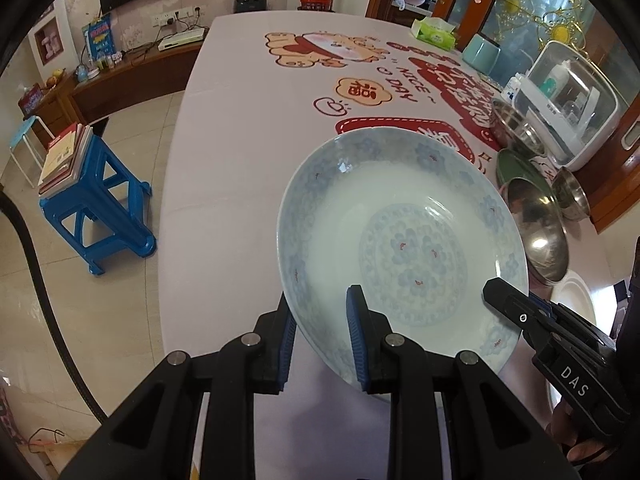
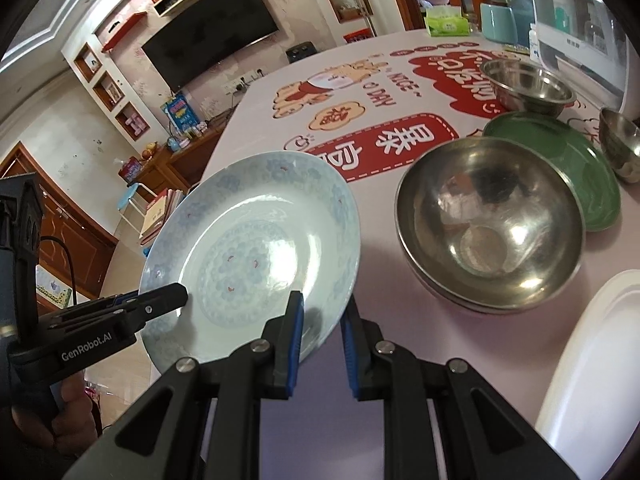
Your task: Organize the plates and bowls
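We hold the blue-patterned plate [image 1: 404, 240] clear of the table [image 1: 248, 128], the left gripper [image 1: 322, 340] clamped on its near-left rim and the right gripper [image 2: 322, 344] clamped on its near-right rim. If our hands drift apart or tilt unevenly, the glazed rim could slip and drop onto the steel bowl [image 2: 488, 220] just right of it

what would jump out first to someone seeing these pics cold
The pale blue floral plate fills the middle of both views, held above the table with the left gripper and right gripper each clamped on its near rim. To its right sit a big steel bowl and a green plate on the red cartoon tablecloth.
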### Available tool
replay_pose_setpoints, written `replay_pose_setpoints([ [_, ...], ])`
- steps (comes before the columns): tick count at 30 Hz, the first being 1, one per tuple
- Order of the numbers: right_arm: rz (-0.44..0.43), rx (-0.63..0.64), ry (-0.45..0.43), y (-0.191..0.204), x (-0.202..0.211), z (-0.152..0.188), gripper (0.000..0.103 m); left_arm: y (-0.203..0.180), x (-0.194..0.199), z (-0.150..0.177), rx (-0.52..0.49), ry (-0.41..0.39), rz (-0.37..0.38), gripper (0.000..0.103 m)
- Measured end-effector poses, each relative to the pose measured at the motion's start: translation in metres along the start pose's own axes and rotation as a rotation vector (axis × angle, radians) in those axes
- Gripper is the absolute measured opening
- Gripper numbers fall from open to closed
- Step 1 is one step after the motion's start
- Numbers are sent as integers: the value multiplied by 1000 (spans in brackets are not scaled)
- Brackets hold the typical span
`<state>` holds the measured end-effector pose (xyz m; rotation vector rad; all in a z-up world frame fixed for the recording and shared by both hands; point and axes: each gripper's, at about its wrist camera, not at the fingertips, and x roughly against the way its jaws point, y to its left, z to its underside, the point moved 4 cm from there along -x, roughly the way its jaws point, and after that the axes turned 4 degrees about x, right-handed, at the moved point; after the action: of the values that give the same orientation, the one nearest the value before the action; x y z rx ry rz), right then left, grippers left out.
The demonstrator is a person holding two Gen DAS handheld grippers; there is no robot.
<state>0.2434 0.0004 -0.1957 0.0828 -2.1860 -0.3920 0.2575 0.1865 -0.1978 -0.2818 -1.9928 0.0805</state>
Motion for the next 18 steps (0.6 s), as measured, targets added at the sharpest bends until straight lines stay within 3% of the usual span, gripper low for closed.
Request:
replay_pose_setpoints([
  [18,17,24,-98,-11,74,19,18,-42,62,33,-67,-64,47,23],
])
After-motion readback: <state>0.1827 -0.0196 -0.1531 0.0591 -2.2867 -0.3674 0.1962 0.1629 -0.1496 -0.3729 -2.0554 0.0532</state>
